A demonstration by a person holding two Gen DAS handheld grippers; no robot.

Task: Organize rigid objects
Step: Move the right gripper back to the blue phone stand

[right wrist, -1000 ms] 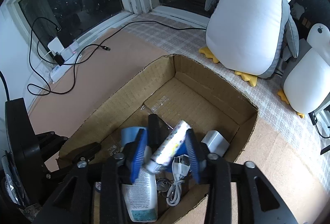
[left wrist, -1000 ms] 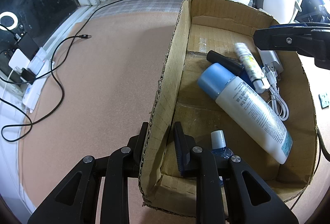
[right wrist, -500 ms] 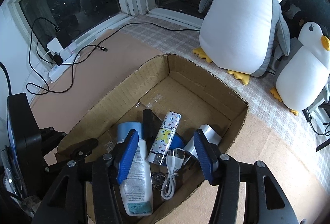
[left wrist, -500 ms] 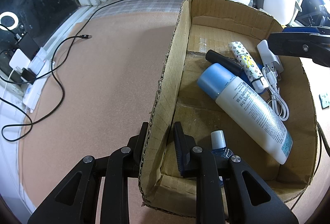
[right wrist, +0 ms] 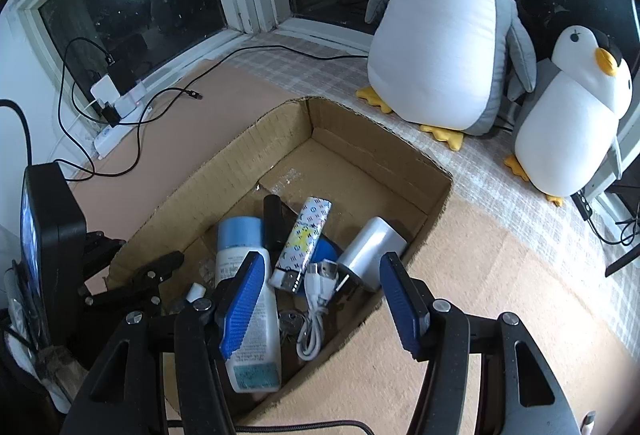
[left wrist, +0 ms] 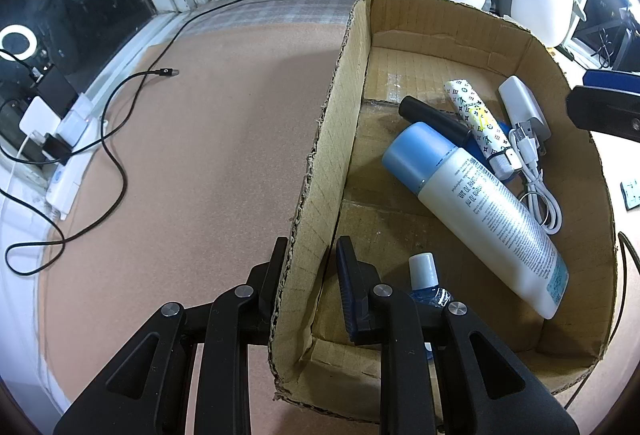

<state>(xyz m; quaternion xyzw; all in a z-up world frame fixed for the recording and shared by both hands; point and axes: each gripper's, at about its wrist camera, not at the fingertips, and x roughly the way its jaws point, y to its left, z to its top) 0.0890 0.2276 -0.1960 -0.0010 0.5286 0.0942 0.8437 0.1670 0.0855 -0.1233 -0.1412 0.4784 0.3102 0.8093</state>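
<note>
Left gripper (left wrist: 310,261) clenched on brown cardboard box (left wrist: 320,139) wall; right gripper (right wrist: 320,299) released above white patterned tube (right wrist: 302,245) inside.

We see the open cardboard box (right wrist: 362,151), inside it a white bottle with a blue cap (left wrist: 476,211) lying on its side, a patterned white tube (right wrist: 301,243) across a black cylinder (left wrist: 434,119), a white charger (right wrist: 374,247) with its coiled cable (left wrist: 538,187), a small blue bottle (left wrist: 424,281) upright near our corner.
</note>
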